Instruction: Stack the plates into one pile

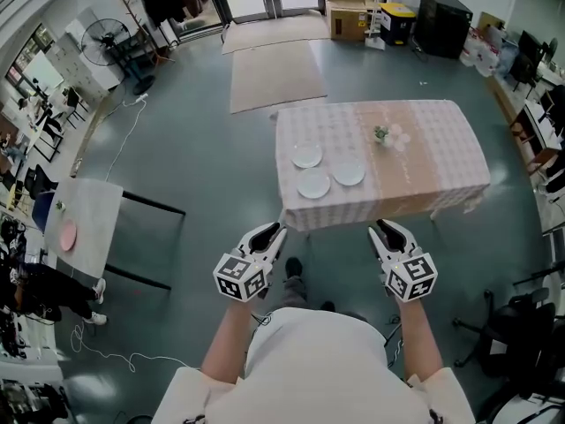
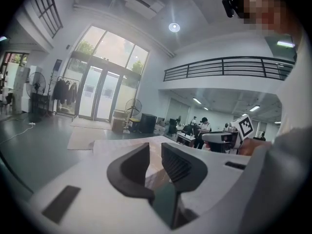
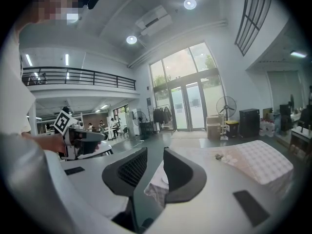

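Note:
Three white plates lie apart on the left part of a table [image 1: 441, 162] with a checked cloth: a far plate [image 1: 306, 155], a near plate [image 1: 313, 184] and a right plate [image 1: 348, 171]. Both grippers hang in the air short of the table's near edge, well away from the plates. My left gripper [image 1: 269, 234] points at the table's left corner, its jaws apart with nothing between them [image 2: 155, 155]. My right gripper [image 1: 383, 230] is level with it, jaws also apart and empty [image 3: 155, 162]. The table [image 3: 263, 162] lies ahead in the right gripper view.
A small flower decoration [image 1: 381, 134] stands on the table's middle. A second table [image 1: 88, 210] at the left carries a pink plate [image 1: 67, 235]. Floor mats [image 1: 275, 73], cardboard boxes [image 1: 349, 7], a fan [image 1: 99, 39] and office chairs [image 1: 521, 338] ring the area.

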### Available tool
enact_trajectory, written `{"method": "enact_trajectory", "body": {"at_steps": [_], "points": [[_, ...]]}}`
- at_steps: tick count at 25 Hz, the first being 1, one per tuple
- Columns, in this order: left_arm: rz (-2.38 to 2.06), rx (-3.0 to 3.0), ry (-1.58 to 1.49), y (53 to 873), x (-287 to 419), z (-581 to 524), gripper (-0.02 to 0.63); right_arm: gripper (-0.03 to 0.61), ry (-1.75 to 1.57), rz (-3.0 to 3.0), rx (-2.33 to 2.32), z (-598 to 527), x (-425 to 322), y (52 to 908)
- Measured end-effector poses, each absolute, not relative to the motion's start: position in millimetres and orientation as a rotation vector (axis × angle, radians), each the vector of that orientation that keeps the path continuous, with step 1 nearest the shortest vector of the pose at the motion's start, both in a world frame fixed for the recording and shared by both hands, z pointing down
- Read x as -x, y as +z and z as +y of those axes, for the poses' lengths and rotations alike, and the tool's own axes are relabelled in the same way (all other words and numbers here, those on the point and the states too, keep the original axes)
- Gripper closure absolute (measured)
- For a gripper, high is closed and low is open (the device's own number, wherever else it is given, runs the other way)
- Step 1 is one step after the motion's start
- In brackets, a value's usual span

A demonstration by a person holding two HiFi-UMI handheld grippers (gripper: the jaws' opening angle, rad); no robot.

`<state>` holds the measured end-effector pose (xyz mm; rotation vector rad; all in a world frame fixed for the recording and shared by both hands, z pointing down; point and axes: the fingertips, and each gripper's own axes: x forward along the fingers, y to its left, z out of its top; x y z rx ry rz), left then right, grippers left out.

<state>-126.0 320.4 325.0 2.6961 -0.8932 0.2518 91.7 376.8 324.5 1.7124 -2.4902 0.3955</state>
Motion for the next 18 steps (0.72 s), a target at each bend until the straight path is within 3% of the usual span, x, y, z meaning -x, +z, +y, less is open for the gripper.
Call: {"method": "enact_trajectory", "body": {"at_steps": [18], "points": [[-0.699,-2.71,0.331,342.5,129.0,121.1,0.538,0.456,0.535,-2.407,-1.738,189.2,-61.4,350.1]]}}
